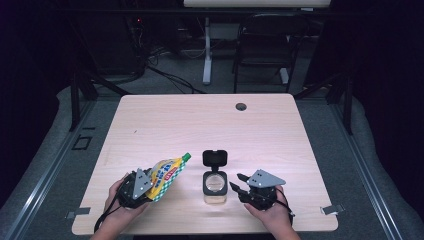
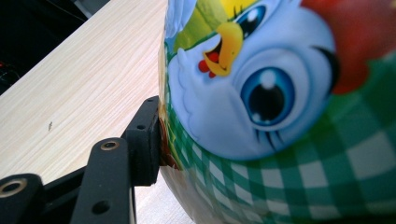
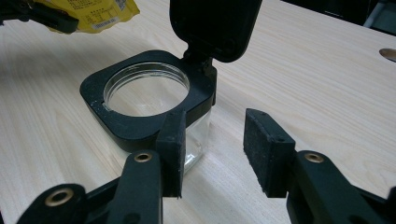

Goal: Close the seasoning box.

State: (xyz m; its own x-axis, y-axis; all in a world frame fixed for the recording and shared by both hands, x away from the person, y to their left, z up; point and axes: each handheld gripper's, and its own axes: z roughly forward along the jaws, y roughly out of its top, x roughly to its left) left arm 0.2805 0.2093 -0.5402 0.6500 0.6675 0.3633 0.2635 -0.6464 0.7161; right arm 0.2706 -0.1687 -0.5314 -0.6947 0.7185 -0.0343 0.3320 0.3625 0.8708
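The left gripper [image 1: 141,186] was closed on the pouch [image 1: 168,176]: 1 black finger [image 2: 145,140] was seen pressed into the printed side of the pack, its partner hidden behind the bulging film. The pouch was held low, by its base end, so that the green cap [image 1: 186,156] was carried beyond the fingers and pointed up and away toward the jar [image 1: 215,185]. That grip was judged to have been chosen so that the spout end stayed free for opening or tipping over the jar.

The right gripper [image 1: 239,186] was held with its fingers [image 3: 267,149] spread and nothing between them. The glass jar stood just ahead of the fingers and slightly to their left, apart from the pads as far as could be told. Its black hinged lid [image 1: 215,157] was stood open on the far side, leaving the round mouth [image 3: 146,88] clear. The spread fingers were judged to be placed for steadying the jar while it was filled.

Counted: 2 grippers, 1 pouch with 1 cap, 1 jar with 1 lid, all over 1 pale wooden table [image 1: 200,120]. Beyond it, 1 dark chair [image 1: 265,45] was seen on the floor.
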